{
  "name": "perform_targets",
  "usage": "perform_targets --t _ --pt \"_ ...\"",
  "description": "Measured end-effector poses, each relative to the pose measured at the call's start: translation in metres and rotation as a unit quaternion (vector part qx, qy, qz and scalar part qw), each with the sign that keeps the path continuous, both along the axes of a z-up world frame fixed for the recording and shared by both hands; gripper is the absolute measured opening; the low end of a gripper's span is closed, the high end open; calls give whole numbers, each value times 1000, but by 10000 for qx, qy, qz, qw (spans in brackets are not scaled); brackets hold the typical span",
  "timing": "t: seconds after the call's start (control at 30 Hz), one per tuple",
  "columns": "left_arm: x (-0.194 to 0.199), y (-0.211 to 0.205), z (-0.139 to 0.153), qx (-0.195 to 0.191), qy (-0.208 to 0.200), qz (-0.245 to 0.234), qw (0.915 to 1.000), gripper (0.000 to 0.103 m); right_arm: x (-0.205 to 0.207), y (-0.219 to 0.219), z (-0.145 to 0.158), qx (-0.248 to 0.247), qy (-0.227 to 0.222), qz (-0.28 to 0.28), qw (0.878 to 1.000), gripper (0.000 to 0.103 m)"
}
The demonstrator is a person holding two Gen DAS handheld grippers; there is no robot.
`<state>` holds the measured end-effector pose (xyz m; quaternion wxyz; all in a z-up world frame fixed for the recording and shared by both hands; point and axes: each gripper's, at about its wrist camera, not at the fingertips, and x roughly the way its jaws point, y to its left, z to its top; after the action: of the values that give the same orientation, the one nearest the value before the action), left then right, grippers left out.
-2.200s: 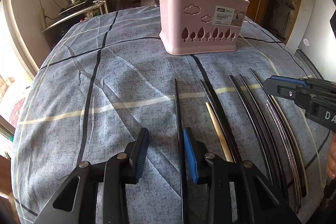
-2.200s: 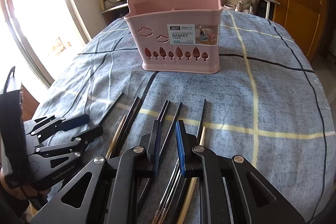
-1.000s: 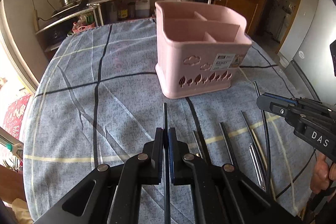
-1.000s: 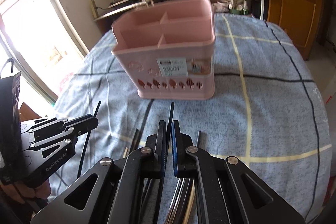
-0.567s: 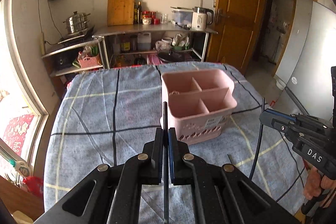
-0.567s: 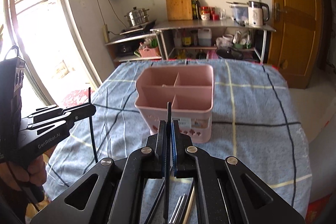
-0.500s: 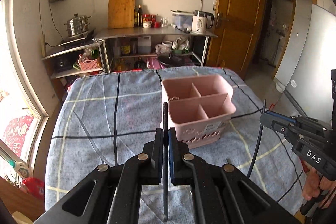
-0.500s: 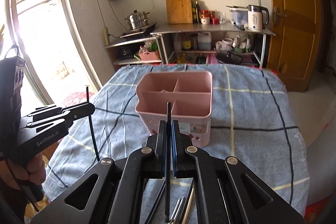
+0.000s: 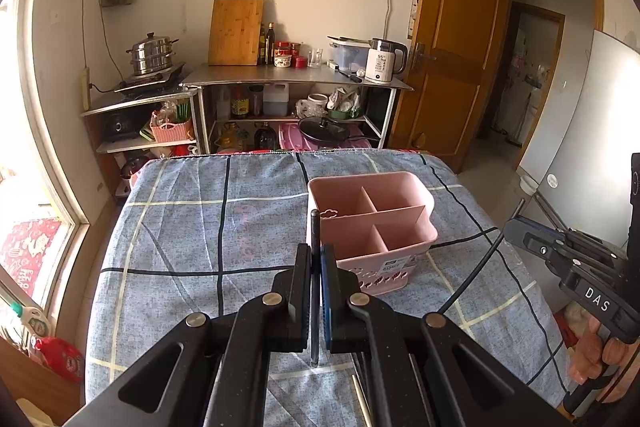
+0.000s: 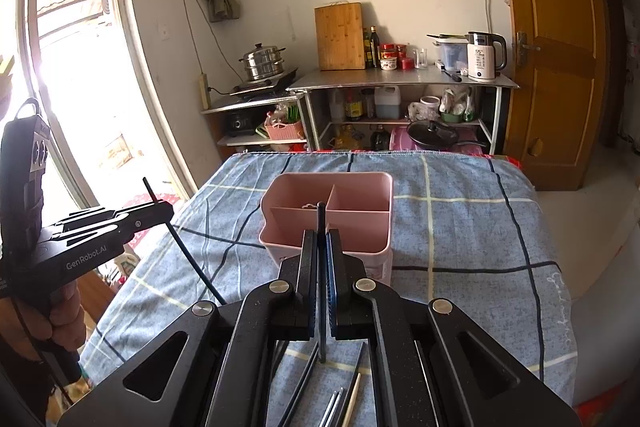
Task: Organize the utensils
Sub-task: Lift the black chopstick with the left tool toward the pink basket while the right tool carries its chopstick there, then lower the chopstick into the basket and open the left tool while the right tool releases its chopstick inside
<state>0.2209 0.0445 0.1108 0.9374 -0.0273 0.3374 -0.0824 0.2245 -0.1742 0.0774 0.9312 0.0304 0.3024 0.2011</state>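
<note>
A pink divided basket (image 9: 372,227) stands on the blue checked tablecloth; it also shows in the right wrist view (image 10: 328,215). My left gripper (image 9: 315,255) is shut on a black chopstick (image 9: 315,227), held upright high above the table, left of and in front of the basket. My right gripper (image 10: 320,239) is shut on another black chopstick (image 10: 320,219), held upright above the basket's near side. Each gripper shows in the other's view, the left (image 10: 160,213) and the right (image 9: 516,227). Several loose chopsticks (image 10: 340,399) lie on the cloth below.
The table (image 9: 180,227) ends at its far edge before a metal shelf rack (image 9: 296,99) with a kettle, cutting board and pots. A window is on the left, a wooden door (image 9: 452,67) on the right.
Both grippers closed on a chopstick each and lifted them well above the table. In the last half second both drifted slightly nearer the basket.
</note>
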Motion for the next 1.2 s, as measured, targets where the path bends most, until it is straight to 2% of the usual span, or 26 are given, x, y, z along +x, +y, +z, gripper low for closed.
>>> perform_targets --t 0.4,0.93,1.03,1.2 --pt "-1 1 21 -265 -29 -60 9996 4 -4 -5 17 84 -146 52 9998 4" --pt "40 -4 98 -638 -532 -54 9965 4 24 1 87 405 -809 5 9959 4" --pt "53 -4 102 -661 -611 6 9959 4 31 4 92 483 -896 -27 9948 4" --pt "76 -2 93 -765 -501 70 9958 4 47 9 87 561 -893 -77 9944 4"
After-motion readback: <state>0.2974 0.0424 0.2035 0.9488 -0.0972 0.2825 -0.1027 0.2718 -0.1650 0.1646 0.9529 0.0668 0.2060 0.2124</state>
